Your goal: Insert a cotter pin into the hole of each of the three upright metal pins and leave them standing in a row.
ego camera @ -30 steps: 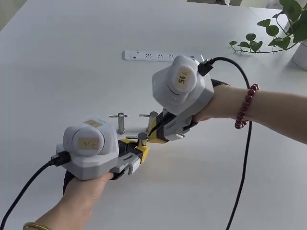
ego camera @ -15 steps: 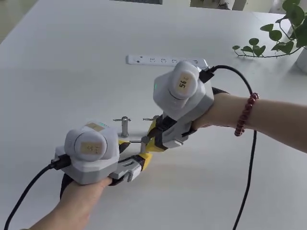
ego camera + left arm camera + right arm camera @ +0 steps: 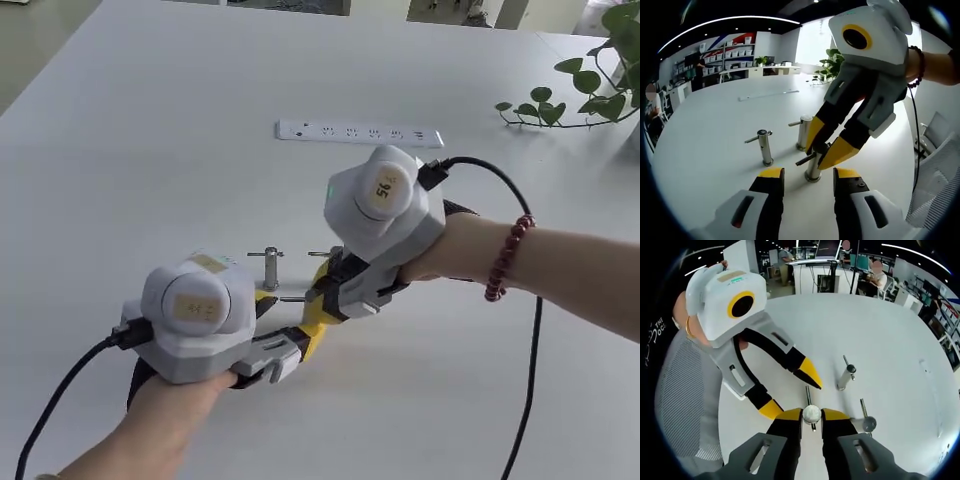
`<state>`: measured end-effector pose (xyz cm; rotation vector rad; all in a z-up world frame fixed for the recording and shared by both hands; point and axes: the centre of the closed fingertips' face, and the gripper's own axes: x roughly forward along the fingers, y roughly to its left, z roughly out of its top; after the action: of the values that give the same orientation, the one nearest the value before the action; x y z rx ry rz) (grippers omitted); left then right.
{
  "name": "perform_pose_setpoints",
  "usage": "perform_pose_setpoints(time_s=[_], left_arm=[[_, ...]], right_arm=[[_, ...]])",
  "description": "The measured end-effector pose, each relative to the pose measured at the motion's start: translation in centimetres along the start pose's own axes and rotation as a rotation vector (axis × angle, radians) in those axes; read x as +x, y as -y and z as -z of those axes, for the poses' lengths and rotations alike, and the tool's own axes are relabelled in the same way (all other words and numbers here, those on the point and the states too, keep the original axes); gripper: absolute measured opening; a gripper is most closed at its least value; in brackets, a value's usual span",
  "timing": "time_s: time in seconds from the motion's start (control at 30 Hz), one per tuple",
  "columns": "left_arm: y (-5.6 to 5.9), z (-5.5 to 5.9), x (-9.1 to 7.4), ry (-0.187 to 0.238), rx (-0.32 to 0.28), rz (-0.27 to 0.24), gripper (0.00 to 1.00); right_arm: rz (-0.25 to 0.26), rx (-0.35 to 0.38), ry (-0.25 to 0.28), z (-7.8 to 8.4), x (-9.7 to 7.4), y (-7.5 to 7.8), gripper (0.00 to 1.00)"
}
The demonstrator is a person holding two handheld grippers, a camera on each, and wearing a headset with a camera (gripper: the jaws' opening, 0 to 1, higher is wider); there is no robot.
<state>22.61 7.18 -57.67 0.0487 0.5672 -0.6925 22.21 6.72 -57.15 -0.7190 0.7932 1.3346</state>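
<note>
On the table (image 3: 150,150), right gripper (image 3: 811,416) (labelled "56") is pinching a shiny steel pin (image 3: 813,170); left gripper (image 3: 809,173) is gaping.

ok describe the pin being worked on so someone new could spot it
On the white table, this side of the power strip, three upright metal pins stand close together. It is the pin nearest the person, the one clamped at its head between the right gripper's yellow-tipped jaws; the other two stand free.

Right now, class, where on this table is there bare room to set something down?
Bare table between the power strip and the metal pins, and left of them. Crowded where the left gripper and right gripper meet at the pins.
</note>
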Motion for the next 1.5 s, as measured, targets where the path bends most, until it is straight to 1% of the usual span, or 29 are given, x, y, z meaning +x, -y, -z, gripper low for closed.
perform_pose_setpoints(time_s=[0.13,0.2,0.27,0.5,0.77,0.87,1.0,1.2,1.3,1.4,1.5], left_arm=[[0.2,0.3,-0.2,-0.014,0.014,0.010,0.38],[0.3,0.4,-0.3,-0.019,0.021,0.014,0.39],[0.3,0.4,-0.5,-0.021,0.029,0.017,0.39],[0.2,0.4,-1.1,-0.017,0.037,0.025,0.39],[0.1,-0.1,-1.7,0.004,0.020,0.020,0.40],[0.1,-0.3,-2.0,0.012,0.019,0.022,0.42],[-0.1,-0.7,-2.5,0.023,0.026,0.015,0.42],[-0.6,-1.1,-3.1,0.037,0.028,0.001,0.43],[-0.9,-1.2,-3.4,0.043,0.026,-0.005,0.43],[-1.0,-1.3,-3.6,0.044,0.031,-0.009,0.44],[-1.0,-1.4,-3.9,0.041,0.039,-0.010,0.43]], right_arm=[[0.003,0.005,0.007,0.0,0.1,0.0,0.09],[0.002,-0.004,0.008,0.0,0.0,0.0,0.09],[0.001,0.011,0.009,0.0,0.0,0.0,0.09],[0.000,0.008,0.013,0.0,0.0,-0.1,0.08],[-0.010,0.004,0.017,0.2,-0.1,-0.2,0.08],[-0.018,-0.013,0.015,0.5,-0.3,-0.4,0.08],[-0.019,-0.007,0.017,0.9,-0.8,-0.2,0.08],[-0.010,-0.009,0.013,1.8,-1.9,0.0,0.08],[-0.004,-0.009,0.006,2.4,-2.4,0.2,0.08],[-0.003,-0.015,0.003,3.1,-3.0,0.5,0.08],[0.004,0.001,0.007,3.9,-3.6,1.1,0.08]])
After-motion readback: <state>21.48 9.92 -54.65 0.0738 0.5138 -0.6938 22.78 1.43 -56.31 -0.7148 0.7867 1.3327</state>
